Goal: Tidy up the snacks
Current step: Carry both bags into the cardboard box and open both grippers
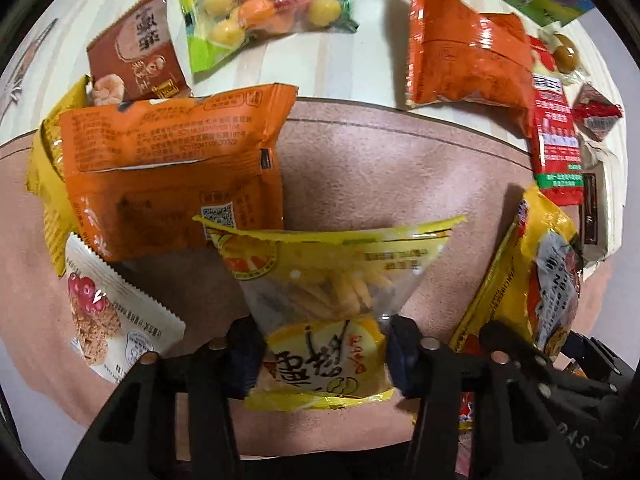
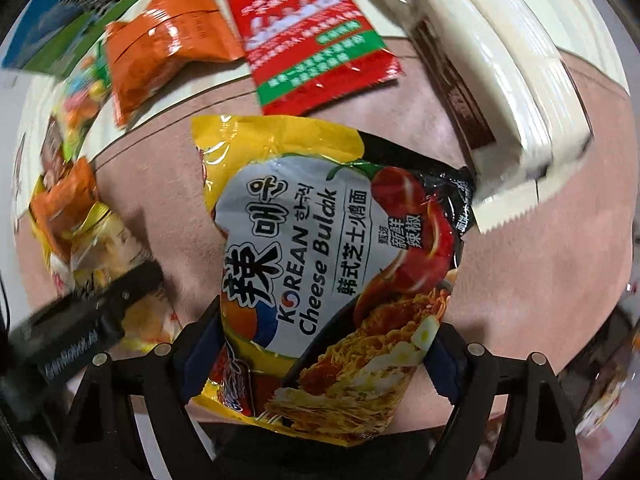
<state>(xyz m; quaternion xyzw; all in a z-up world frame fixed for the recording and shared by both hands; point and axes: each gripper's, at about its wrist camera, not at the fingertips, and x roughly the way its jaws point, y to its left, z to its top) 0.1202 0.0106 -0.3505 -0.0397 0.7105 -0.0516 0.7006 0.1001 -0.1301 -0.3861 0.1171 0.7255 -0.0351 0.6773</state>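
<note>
My left gripper (image 1: 324,356) is shut on a yellow snack bag with a clear window (image 1: 332,280) and holds it above the pink mat (image 1: 400,168). My right gripper (image 2: 320,356) is shut on a yellow Korean Cheese Buldak noodle pack (image 2: 320,256); that pack also shows at the right of the left wrist view (image 1: 540,276). The left gripper and its bag appear at the left of the right wrist view (image 2: 100,304).
On the mat lie an orange bag (image 1: 168,168), a white cranberry bar wrapper (image 1: 108,312) and a red sachet (image 1: 556,144). On the striped table behind lie a candy-ball bag (image 1: 264,4), a brown packet (image 1: 136,52) and another orange bag (image 1: 464,60). A cream wrapper (image 2: 500,80) lies at right.
</note>
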